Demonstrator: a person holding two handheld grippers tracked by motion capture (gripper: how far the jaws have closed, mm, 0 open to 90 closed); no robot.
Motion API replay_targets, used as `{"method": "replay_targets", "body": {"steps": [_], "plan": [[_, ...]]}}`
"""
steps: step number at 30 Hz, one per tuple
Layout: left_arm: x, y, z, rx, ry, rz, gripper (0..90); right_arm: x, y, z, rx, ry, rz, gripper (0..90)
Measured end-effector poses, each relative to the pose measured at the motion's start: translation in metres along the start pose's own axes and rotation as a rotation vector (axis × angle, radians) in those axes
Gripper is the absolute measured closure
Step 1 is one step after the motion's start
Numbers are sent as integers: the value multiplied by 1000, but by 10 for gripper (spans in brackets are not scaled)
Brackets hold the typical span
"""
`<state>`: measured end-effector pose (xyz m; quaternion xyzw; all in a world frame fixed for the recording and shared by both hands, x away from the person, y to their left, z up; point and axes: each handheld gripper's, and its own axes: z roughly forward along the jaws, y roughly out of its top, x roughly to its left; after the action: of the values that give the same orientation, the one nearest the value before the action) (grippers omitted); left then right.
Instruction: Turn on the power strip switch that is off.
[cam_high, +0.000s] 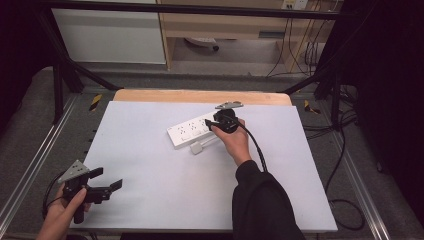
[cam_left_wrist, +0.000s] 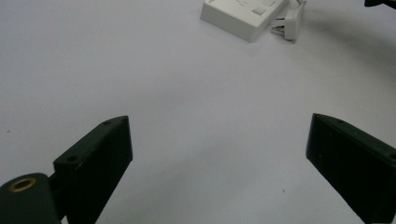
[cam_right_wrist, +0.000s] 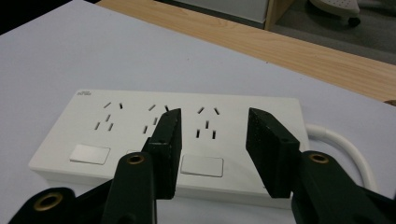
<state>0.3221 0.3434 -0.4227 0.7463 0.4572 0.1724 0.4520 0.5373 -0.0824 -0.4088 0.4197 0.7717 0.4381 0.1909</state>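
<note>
With the left gripper held wide and empty at lower left, the half-closed right gripper, gripping nothing, should be centred over the power strip before its white plug is sought.

My right gripper has matt black plastic jaws with brass-coloured metal eyelets; the inner pads look finely rough. Below them the white plastic power strip is smooth with a soft sheen, its cable smooth white. The table's pale lilac-white sheet is matt and even. A varnished light wood strip runs along its far edge.
</note>
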Motion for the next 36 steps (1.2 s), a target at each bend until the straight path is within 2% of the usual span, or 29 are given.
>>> {"method": "replay_targets", "body": {"steps": [4, 15, 25, 36], "plan": [[0, 0, 0, -1, 0, 0, 73, 4, -2, 3, 4, 11, -2, 592], [0, 0, 0, 2, -3, 0, 73, 14, -9, 11, -8, 35, -16, 722], [-1, 0, 1, 4, -2, 3, 73, 22, -16, 17, -10, 57, -47, 809], [-1, 0, 1, 5, -4, 4, 73, 29, -20, 23, -6, 76, -36, 873]]}}
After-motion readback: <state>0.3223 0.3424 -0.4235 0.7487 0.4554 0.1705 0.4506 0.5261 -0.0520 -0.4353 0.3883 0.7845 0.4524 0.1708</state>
